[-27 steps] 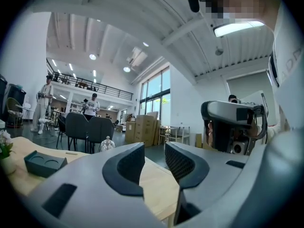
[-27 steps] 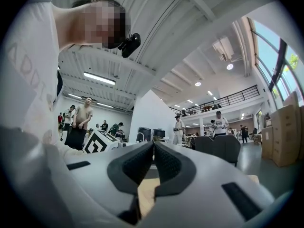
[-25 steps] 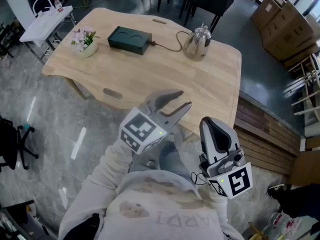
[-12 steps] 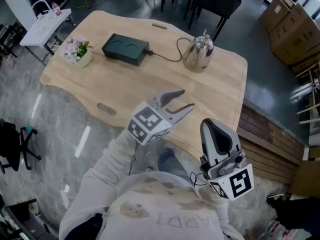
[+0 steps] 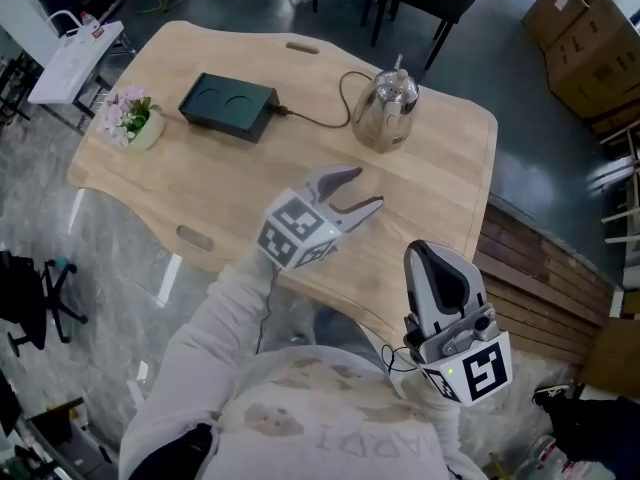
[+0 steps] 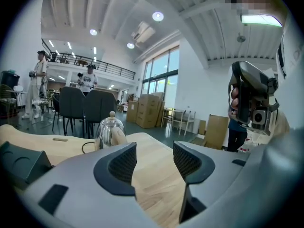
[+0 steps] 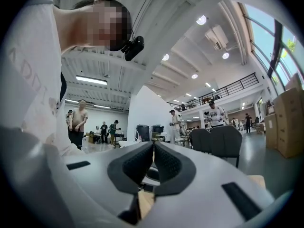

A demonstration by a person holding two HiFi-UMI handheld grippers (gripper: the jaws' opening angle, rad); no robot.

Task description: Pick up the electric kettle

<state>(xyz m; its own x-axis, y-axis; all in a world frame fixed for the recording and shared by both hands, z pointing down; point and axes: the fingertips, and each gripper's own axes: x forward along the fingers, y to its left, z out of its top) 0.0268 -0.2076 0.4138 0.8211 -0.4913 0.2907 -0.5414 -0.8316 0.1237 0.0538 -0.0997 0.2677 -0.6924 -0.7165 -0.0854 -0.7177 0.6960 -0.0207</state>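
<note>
At the far left of the wooden table (image 5: 440, 203) stands a flower pot (image 5: 128, 123), and just right of it lies a black box (image 5: 227, 106). A cord (image 5: 318, 118) runs from the box to the kettle (image 5: 385, 110), which stands upright near the table's far edge, right of the middle. The left gripper (image 5: 365, 188) hangs over the near part of the table, pointing toward the kettle but well apart from it. Its jaws have just been opening and stand wide apart, with only bare tabletop between them; in the left gripper view the kettle shows just left of the gap. Further right, the right gripper (image 5: 432, 253) is held off the table's near edge, close to the person's chest, with its jaws pressed together and empty. Cardboard boxes (image 5: 590, 38) stand on the floor at the far right.
</note>
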